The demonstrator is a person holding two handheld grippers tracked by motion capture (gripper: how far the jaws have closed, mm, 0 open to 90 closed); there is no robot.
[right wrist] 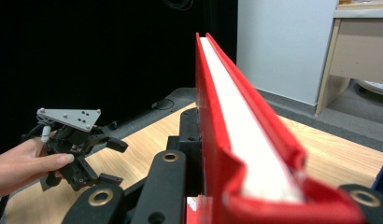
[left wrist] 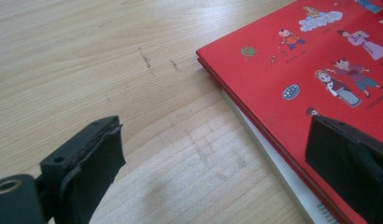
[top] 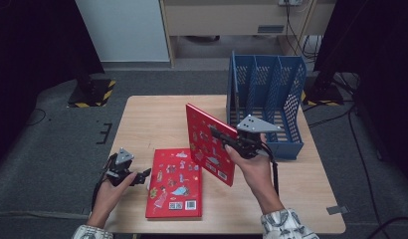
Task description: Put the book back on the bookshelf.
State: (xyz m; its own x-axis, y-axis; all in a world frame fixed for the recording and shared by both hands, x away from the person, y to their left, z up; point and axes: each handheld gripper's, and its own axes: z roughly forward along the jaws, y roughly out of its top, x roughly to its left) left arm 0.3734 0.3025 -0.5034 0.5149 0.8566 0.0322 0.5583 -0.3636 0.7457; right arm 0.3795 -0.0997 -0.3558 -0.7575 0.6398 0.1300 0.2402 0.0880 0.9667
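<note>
Right gripper (top: 223, 138) clamps a red picture book (top: 210, 144), held tilted on edge above the table (top: 142, 119), just left of the blue file rack (top: 265, 102). A second red book (top: 175, 183) lies flat nearby. Left gripper (top: 142, 176), jaws wide and empty, sits beside that flat book's left edge.

On the tabletop (top: 142, 119), the flat book (top: 175, 183) lies left of the raised book (top: 210, 144), the file rack (top: 265, 102) behind and right of it.

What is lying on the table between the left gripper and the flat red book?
Nothing: in the left gripper view, bare table runs from the open left gripper to the flat book.
</note>
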